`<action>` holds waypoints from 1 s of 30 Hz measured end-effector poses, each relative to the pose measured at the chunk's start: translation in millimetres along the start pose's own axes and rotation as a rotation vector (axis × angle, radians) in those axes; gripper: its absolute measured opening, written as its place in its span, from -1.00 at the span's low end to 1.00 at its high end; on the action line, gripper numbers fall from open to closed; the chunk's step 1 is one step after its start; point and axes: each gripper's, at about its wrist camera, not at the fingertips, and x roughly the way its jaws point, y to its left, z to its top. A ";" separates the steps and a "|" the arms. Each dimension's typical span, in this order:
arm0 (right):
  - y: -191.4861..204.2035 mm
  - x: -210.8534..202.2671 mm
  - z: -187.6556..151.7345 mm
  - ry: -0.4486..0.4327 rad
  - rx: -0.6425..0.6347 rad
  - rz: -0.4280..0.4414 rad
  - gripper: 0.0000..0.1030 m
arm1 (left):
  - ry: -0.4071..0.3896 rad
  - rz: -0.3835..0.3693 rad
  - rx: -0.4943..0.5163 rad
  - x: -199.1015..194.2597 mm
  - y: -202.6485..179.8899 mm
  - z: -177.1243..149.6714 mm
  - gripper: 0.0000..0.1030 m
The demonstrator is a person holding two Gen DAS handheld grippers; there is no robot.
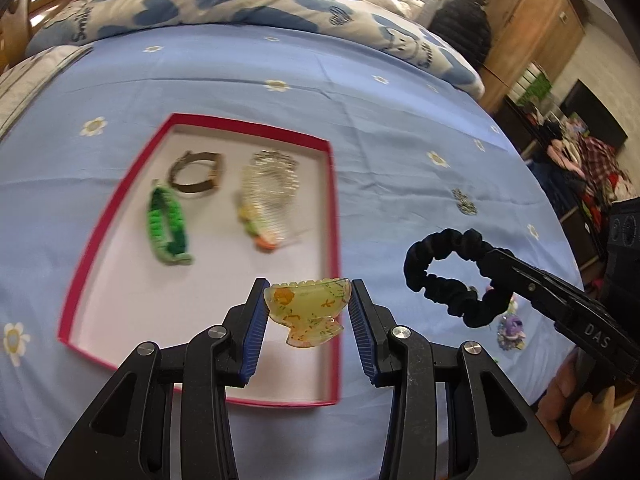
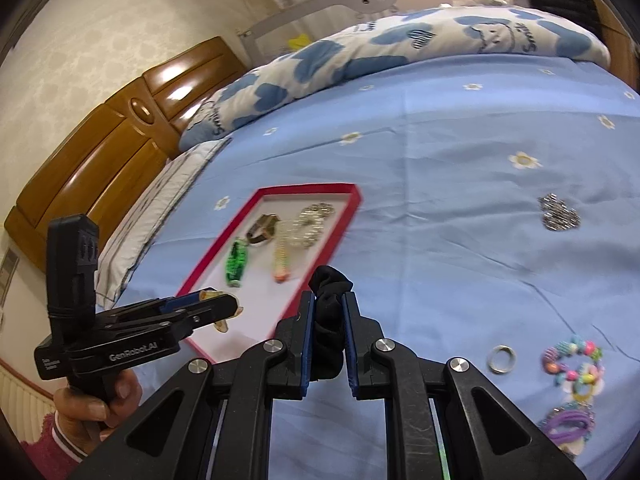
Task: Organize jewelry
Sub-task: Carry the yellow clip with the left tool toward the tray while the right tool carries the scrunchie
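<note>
My left gripper (image 1: 308,300) is shut on a yellow translucent hair claw clip (image 1: 308,310) and holds it above the near right corner of the red-rimmed tray (image 1: 332,208). The tray holds a green braided bracelet (image 1: 170,226), a brown watch (image 1: 196,174) and a clear comb with a coloured ornament (image 1: 268,196). My right gripper (image 2: 328,312) is shut on a black scrunchie (image 2: 330,320), held in the air just right of the tray. The scrunchie also shows in the left wrist view (image 1: 448,276). The left gripper shows in the right wrist view (image 2: 216,304).
On the blue bedsheet (image 2: 440,184) lie a silver beaded piece (image 2: 558,212), a silver ring (image 2: 502,358), a colourful bead bracelet (image 2: 574,364) and a purple hair tie (image 2: 568,426). A folded duvet (image 1: 240,0) lies at the back, a wooden headboard (image 2: 100,148) at left.
</note>
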 end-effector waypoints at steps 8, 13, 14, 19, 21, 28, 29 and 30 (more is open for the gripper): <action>33.0 23.8 8.4 0.008 -0.031 0.050 -0.75 | -0.021 0.044 -0.052 -12.7 41.1 2.9 -0.26; 49.1 41.2 11.7 0.022 -0.052 0.076 -0.75 | -0.023 0.068 -0.084 -11.9 64.2 6.6 -0.26; 52.0 45.1 12.3 0.026 -0.055 0.081 -0.75 | -0.022 0.071 -0.089 -10.7 68.2 7.6 -0.26; 63.9 65.4 15.0 0.045 -0.070 0.098 -0.75 | -0.007 0.086 -0.105 0.4 82.9 12.7 -0.26; 66.6 75.2 17.3 0.051 -0.066 0.107 -0.74 | -0.002 0.095 -0.101 5.5 84.9 15.2 -0.26; 66.9 108.2 26.5 0.065 -0.048 0.139 -0.75 | 0.020 0.134 -0.074 27.4 89.3 27.6 -0.26; 66.1 113.0 27.2 0.071 -0.047 0.139 -0.75 | 0.025 0.139 -0.071 31.2 90.4 29.2 -0.26; 64.9 116.8 27.5 0.075 -0.045 0.135 -0.75 | 0.032 0.141 -0.072 35.5 92.1 30.8 -0.26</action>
